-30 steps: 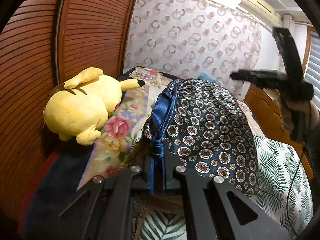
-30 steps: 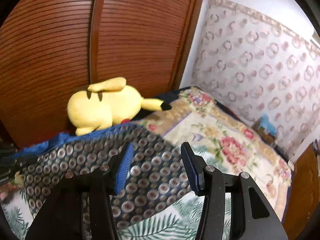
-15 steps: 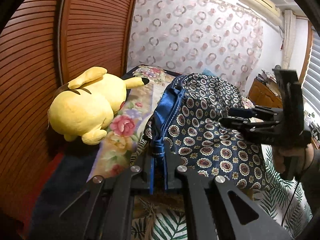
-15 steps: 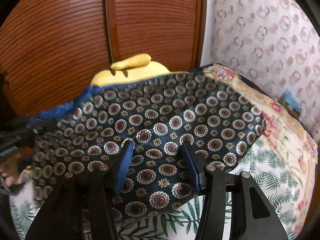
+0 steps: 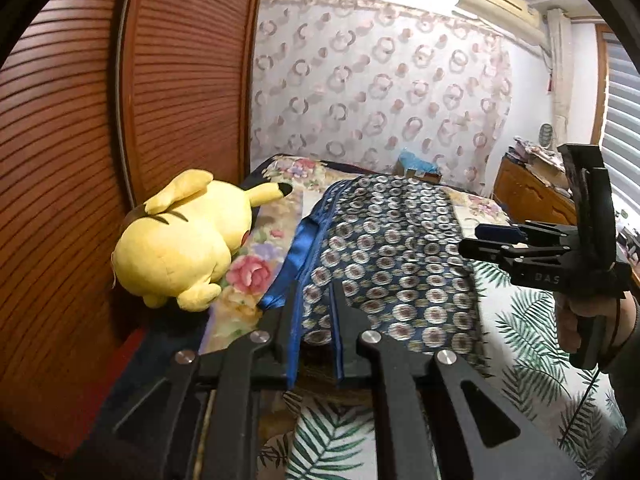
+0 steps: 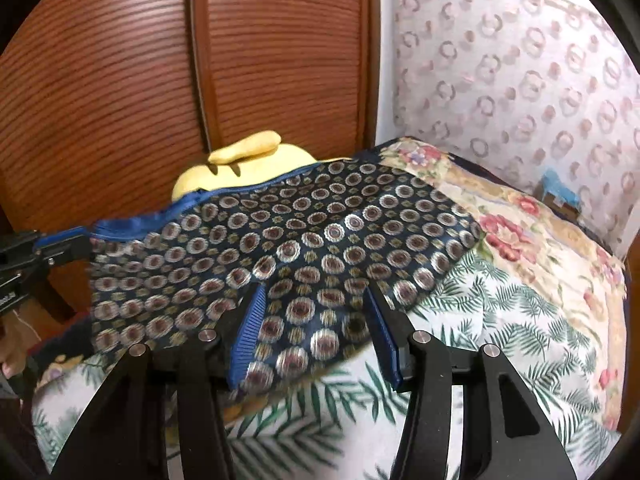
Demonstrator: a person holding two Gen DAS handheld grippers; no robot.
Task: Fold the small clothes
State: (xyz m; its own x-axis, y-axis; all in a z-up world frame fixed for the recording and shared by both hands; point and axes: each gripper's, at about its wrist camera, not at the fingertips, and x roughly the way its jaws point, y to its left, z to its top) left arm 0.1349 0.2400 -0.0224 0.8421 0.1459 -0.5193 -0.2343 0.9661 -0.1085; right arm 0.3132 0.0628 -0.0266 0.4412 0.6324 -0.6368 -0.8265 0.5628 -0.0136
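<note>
Garment [image 6: 312, 240] stretched lengthwise, waistband toward plush [image 6: 248, 164]

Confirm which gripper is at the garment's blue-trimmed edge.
The left gripper: the blue trim leads down to its jaws, which are opening with the garment between them. The right gripper, jaws wide, straddles only patterned cloth away from that trim.

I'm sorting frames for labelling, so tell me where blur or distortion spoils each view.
Left wrist view: the patterned garment is motion-smeared, the yellow plush toy stays fairly sharp, and the slatted wooden door bows from the fisheye. Right wrist view: the garment's rings streak most near the right gripper; dark corners vignette both views.
</note>
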